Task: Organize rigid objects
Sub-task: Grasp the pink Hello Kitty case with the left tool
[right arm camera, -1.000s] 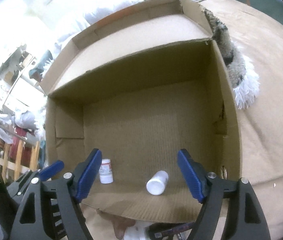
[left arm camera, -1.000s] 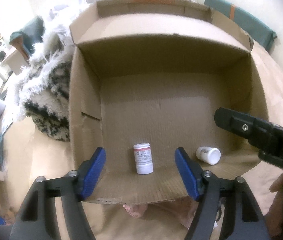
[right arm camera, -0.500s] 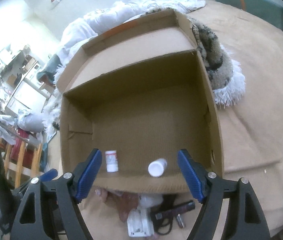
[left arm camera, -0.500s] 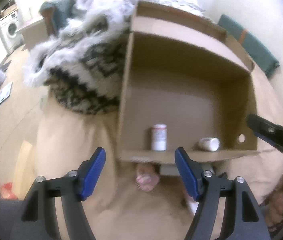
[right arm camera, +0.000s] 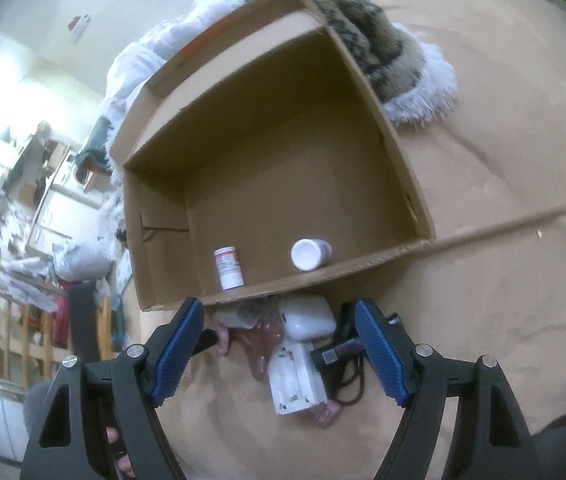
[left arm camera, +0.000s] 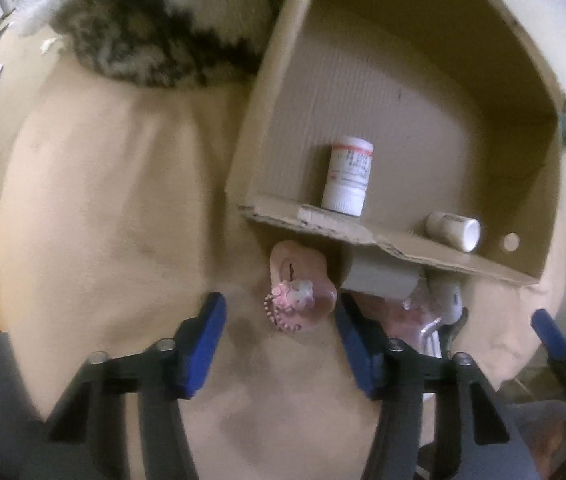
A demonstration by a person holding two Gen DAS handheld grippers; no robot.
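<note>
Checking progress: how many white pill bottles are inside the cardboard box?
2: an upright red-labelled white pill bottle near the front wall, and a plain white pill bottle lying beside it.

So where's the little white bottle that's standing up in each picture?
Left wrist view: the standing white bottle is right of centre, upright inside the cardboard box, by its near wall.
Right wrist view: the bottle is left of centre, low in the box.
Shared landmark: the tipped-over white bottle lies to its right in both.
</note>
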